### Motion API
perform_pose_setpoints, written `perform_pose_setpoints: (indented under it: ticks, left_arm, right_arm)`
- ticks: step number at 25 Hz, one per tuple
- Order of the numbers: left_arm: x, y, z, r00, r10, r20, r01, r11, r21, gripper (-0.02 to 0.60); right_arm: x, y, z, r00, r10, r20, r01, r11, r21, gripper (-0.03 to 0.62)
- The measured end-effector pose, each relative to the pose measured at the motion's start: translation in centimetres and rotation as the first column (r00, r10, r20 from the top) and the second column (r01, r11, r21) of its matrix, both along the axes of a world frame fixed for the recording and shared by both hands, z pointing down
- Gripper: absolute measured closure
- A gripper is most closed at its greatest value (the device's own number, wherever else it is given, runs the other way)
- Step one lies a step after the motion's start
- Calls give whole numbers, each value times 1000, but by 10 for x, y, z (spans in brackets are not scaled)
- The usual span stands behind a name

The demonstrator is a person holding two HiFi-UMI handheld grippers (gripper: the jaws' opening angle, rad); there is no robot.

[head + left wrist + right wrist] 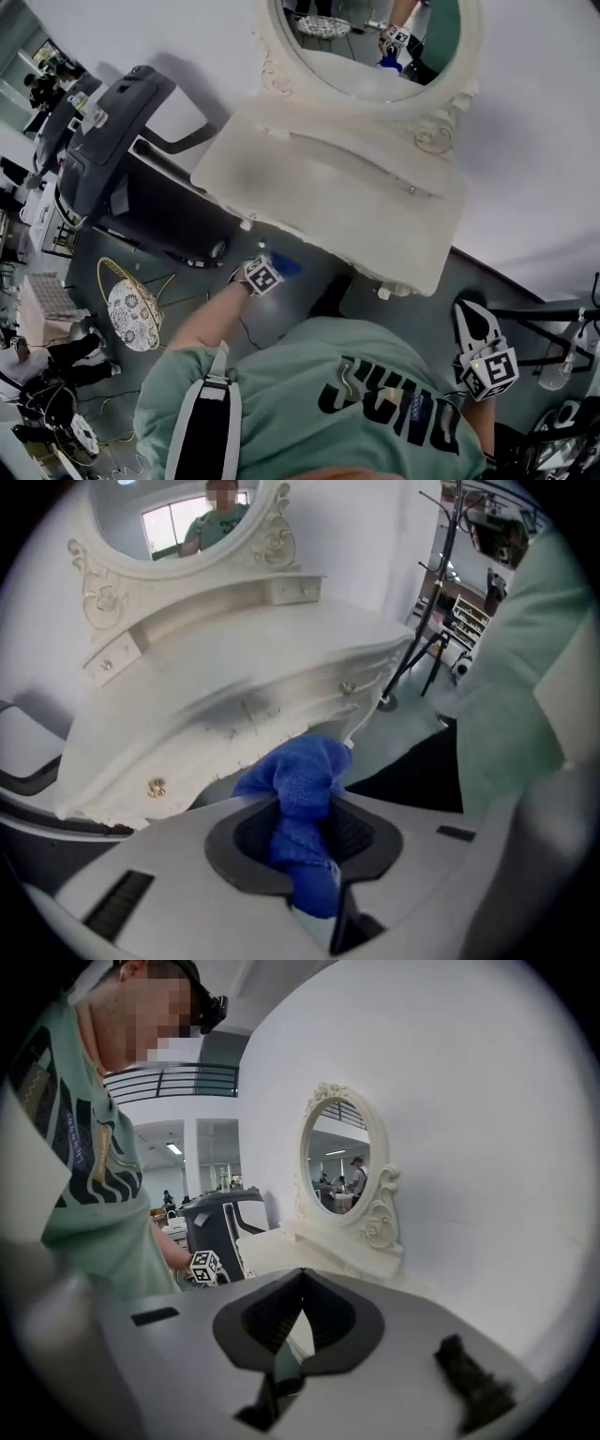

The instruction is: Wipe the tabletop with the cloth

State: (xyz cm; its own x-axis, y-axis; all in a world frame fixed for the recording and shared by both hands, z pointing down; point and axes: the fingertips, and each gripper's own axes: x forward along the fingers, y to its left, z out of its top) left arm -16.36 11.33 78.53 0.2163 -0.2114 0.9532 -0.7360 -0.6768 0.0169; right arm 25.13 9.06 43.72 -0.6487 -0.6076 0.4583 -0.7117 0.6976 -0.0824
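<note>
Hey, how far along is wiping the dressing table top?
Done: the blue cloth is clamped in the left gripper. In hand: it hangs in front of the tabletop, not on it. Left: all the wiping; a grey smudge shows there. The right gripper is shut, empty.

Oval mirror (361, 70) in an ornate cream frame stands against the white wall (141, 28). Left of it is a dark machine (108, 141), possibly a treadmill. A round patterned stool (134, 314) sits on the floor nearby. A black stand (544, 328) is at far right.

Head view steeply down over dressing table (319, 178); both gripper views face it.
</note>
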Motion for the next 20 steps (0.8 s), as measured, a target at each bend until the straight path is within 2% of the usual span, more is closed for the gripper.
perform_pose_setpoints:
  ticks: [3,5,8,11,14,17,20]
  left_arm:
    - [28,-68,-40,999,11,-35,-6,991,133,482]
    - [48,-133,-66,998,42,-38,-33,973,228,482]
    - [65,-234,-84,998,62,-24,-52,950,307,482]
    - [72,-323,-75,995,94,17,-94,937,337,482]
    - [76,-389,-55,990,132,51,-142,933,331,481]
    - [78,-416,-31,987,150,51,-159,944,290,480]
    - [78,-419,-24,991,137,-7,-129,946,298,482]
  right_arm:
    - [18,7,-2,999,50,16,-50,999,-12,586]
    - [16,1,-3,998,55,13,-54,998,-9,586]
    - [7,-27,2,998,68,-1,-68,998,-11,586]
    - [-7,-65,10,996,84,-31,-85,996,-36,586]
    - [-17,-104,19,992,107,-64,-111,992,-64,586]
    - [-23,-135,23,989,125,-83,-132,987,-92,586]
    - [-29,-155,26,987,123,-100,-134,984,-117,586]
